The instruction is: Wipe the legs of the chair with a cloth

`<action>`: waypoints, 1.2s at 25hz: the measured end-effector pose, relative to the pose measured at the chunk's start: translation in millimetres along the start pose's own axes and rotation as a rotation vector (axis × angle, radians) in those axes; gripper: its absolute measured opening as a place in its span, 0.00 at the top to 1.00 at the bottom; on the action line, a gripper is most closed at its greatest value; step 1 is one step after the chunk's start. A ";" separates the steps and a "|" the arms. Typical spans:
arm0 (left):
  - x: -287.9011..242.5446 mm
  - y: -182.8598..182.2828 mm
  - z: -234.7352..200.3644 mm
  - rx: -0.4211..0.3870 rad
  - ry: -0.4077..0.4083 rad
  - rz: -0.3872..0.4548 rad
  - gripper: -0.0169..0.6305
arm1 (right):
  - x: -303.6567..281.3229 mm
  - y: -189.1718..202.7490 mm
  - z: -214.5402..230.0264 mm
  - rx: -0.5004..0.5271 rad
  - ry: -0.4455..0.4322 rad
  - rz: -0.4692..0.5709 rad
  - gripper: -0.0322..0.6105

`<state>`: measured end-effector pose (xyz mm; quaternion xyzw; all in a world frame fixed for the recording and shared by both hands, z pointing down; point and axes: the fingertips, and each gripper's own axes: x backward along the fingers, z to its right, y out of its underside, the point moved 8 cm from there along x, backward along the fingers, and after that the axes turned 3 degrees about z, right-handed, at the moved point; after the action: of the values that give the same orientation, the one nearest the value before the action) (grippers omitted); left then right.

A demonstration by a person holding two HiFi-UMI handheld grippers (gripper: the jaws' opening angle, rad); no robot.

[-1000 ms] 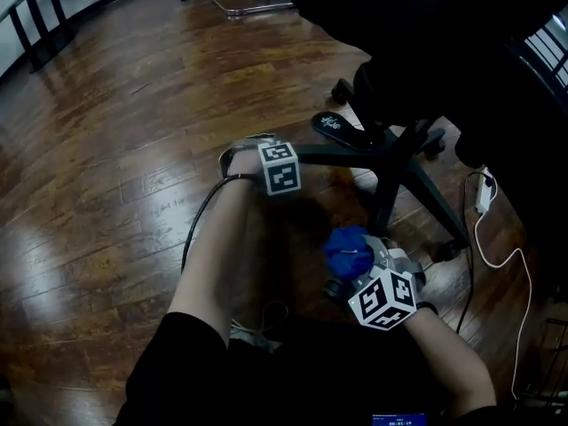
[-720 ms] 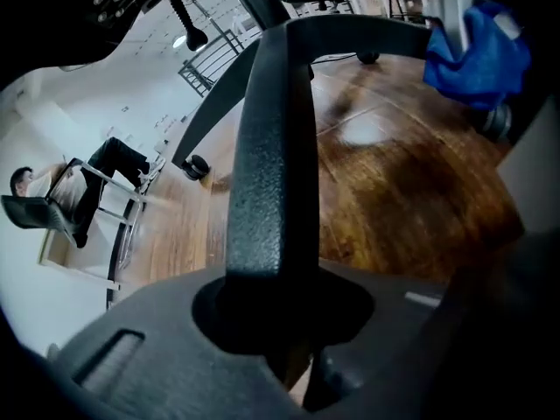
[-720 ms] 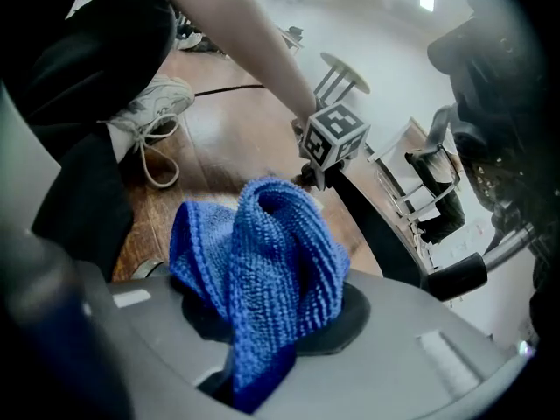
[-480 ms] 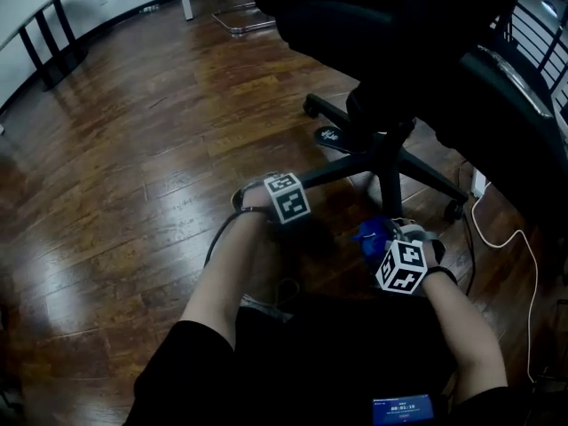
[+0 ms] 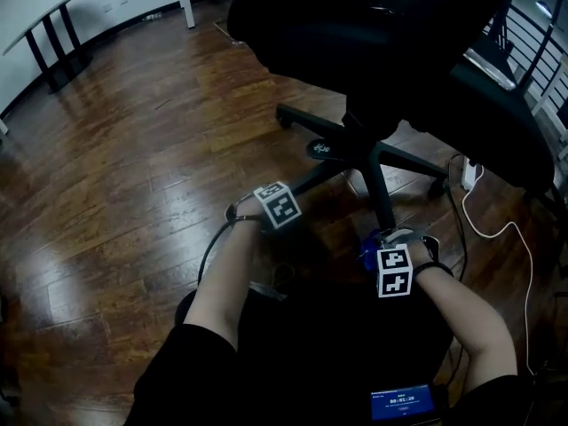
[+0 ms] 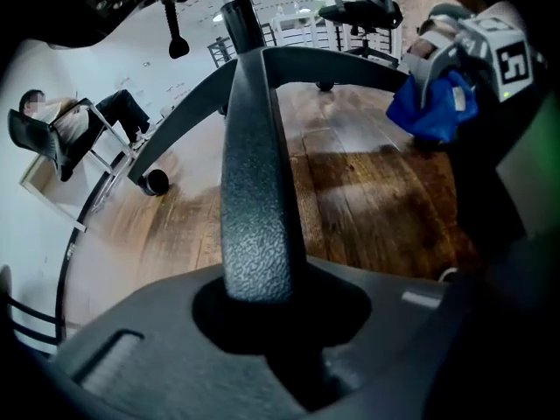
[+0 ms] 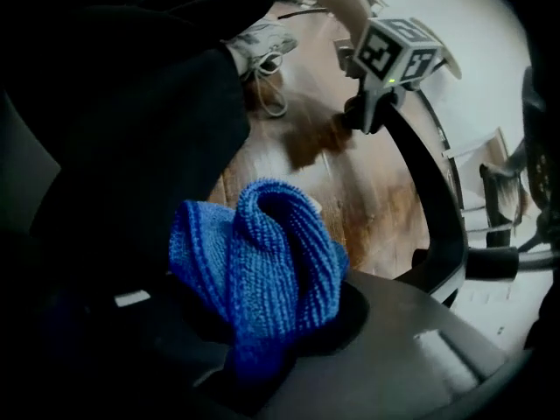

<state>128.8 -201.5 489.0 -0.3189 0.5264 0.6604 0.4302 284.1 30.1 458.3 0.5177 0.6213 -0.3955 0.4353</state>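
Biggest thing first: the dark, glossy wooden floor fills most of our head view. The black swivel office chair stands on it, with its star base of textured black legs on castors.

What's new is on our left. A second ago the left gripper sat just beside the tip of the left-hand leg with its jaws wider. They've just been closing, and that leg now runs straight in between them, so we read it as a narrow clamp on the leg near its outer end.

The right gripper has swung in too. It was out beside the base before, and now it's right at the foot of the near leg, the one pointing back at us. Its jaws are pinched on the bunched blue knitted cloth, which bulges up out of them in a fat fold. The left gripper view shows the cloth at the tip of that leg, but we can't say if it's actually touching yet.

Our take is that the chair rolls and spins, so pinning one leg with the left should keep the base from scooting away. That frees the right to drag the cloth along the near leg. No wiping stroke looks under way yet, so we're basically set up, with the legs still to do.
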 end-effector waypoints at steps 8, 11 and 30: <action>-0.6 -2.1 -0.2 -0.027 0.004 -0.073 0.88 | -19.0 -1.9 94.1 -0.030 0.220 -0.105 0.80; -2.0 -5.2 0.2 -0.027 -0.002 -0.077 0.88 | -24.5 -1.8 155.1 -0.088 0.329 -0.131 0.80; -4.9 -0.5 -3.2 0.005 -0.027 -0.060 0.89 | -3.0 -1.4 64.3 -0.316 0.235 0.064 0.80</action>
<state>131.3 -205.8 492.2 -0.3245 0.5122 0.6502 0.4578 291.5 -31.6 441.4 0.5050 0.7055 -0.2159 0.4479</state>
